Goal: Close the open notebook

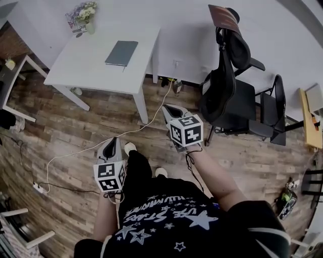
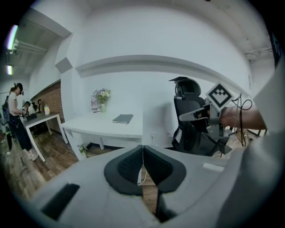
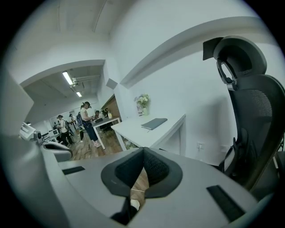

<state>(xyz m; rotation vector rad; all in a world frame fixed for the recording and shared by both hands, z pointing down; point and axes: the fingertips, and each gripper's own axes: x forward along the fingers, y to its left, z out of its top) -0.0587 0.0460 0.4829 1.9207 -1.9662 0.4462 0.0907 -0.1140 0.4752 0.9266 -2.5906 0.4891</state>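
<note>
A dark grey notebook [image 1: 121, 53] lies flat with its cover down on the white table [image 1: 86, 68], well ahead of me across the wooden floor. It also shows in the left gripper view as the notebook [image 2: 123, 118] and in the right gripper view as the notebook [image 3: 154, 124]. My left gripper [image 1: 113, 142] is held low at my left side, jaws together and empty [image 2: 143, 153]. My right gripper [image 1: 166, 107] is held further forward, pointing towards the table's near leg, and it is shut with nothing between its pads [image 3: 143, 156]. Both are far from the notebook.
A vase of flowers [image 1: 85, 14] stands at the table's back corner. Black office chairs [image 1: 229, 85] stand to the right. A white cable [image 1: 81, 150] runs over the floor to a power strip [image 1: 38, 188]. Another desk [image 1: 11, 75] is at the left. People [image 3: 87, 118] stand far off.
</note>
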